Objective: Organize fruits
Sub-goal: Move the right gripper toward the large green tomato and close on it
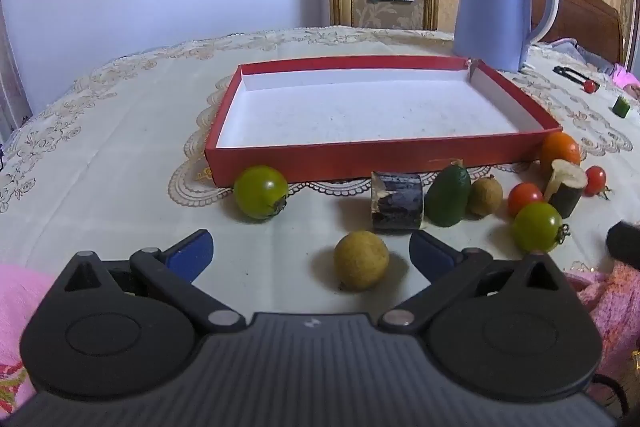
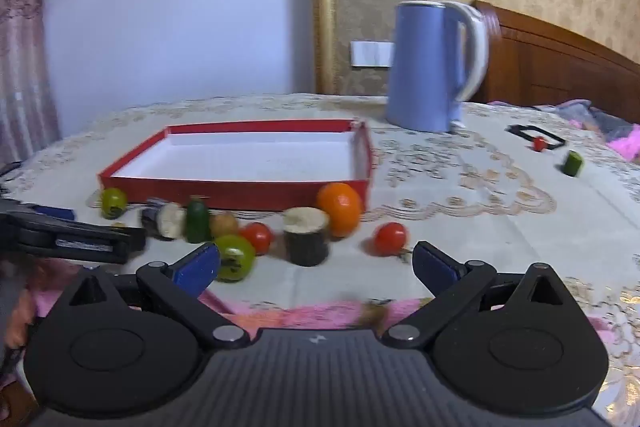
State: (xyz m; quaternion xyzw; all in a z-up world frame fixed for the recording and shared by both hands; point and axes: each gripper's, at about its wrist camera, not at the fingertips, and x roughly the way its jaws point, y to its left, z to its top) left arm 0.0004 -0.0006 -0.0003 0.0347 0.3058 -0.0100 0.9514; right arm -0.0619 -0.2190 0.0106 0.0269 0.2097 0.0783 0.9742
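A shallow red box [image 1: 280, 161] [image 2: 240, 193] with a white inside stands empty on the table. In front of it lie fruits and pieces: a green tomato [image 1: 261, 191], a yellow ball [image 1: 361, 259], a dark log piece [image 1: 397, 205], a green avocado-like fruit [image 1: 447, 195], a brown longan [image 1: 485, 195], red tomatoes [image 1: 525, 198] [image 2: 390, 238], a second green tomato [image 1: 538, 227] [image 2: 235, 257], an orange [image 1: 560, 149] [image 2: 340, 209] and a cut stump [image 2: 307, 235]. My left gripper [image 1: 311, 251] is open, the yellow ball just ahead between its fingers. My right gripper [image 2: 316, 263] is open and empty.
A blue kettle [image 1: 496, 7] [image 2: 430, 67] stands behind the box's right corner. A small red tomato [image 2: 539, 143] on a black frame and a green piece [image 2: 572, 163] lie far right. The table has a lace cloth [image 1: 120, 131]. Pink sleeves flank the left gripper.
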